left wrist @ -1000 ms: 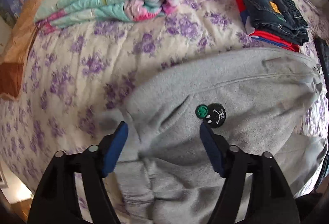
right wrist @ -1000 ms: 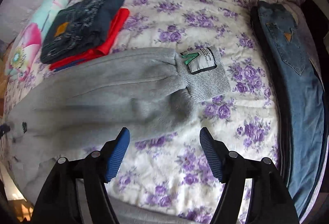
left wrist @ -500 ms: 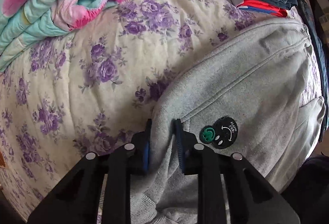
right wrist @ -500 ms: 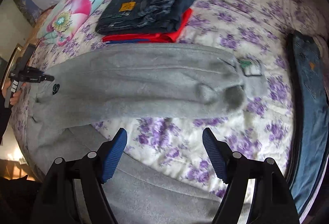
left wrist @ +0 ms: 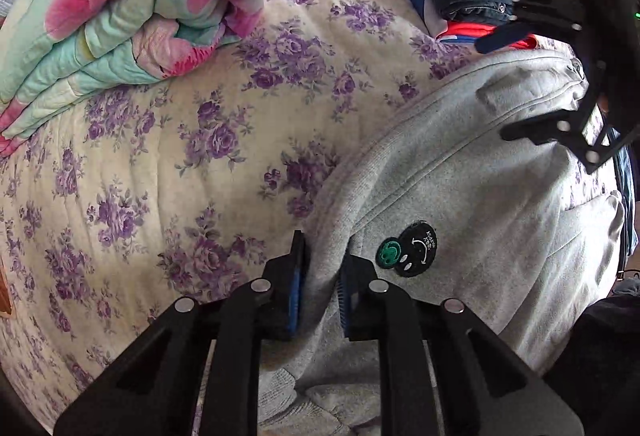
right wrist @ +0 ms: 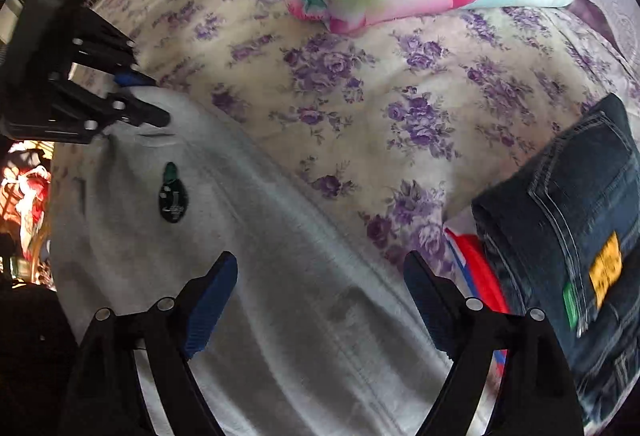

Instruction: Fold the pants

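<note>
Left gripper (left wrist: pixel 320 288): jaws pinched on the waistband edge of the grey sweatpants (left wrist: pixel 480 196), just left of the round smiley patch (left wrist: pixel 416 248). A second ago the same jaws were spread above the fabric; the fold of cloth is now clamped between the blue pads. One corner of the garment is judged secured.

Right gripper (right wrist: pixel 320 300): jaws spread wide, having just been opening further; nothing is pressed between them, only grey fabric lying below. A second ago the cuff end with its green label was in this view; now the upper leg and the patch (right wrist: pixel 173 192) are seen, so the gripper has been swung along the garment toward the waist. It is also seen in the left wrist view (left wrist: pixel 532 76), over the far side seam. A second grip on the far waist edge is judged to be the step in hand, ahead of a fold.

Sweatpants are laid flat on the purple-flowered bedspread (left wrist: pixel 200 156), waist toward the person.

Surroundings, left to right: folded floral quilt (left wrist: pixel 120 16) well apart; open bedspread between; stack of folded dark jeans (right wrist: pixel 568 236) on red clothing (right wrist: pixel 476 268) lies just beside the trouser edge. The stack is judged the likeliest snag if the fabric is swept that way.
</note>
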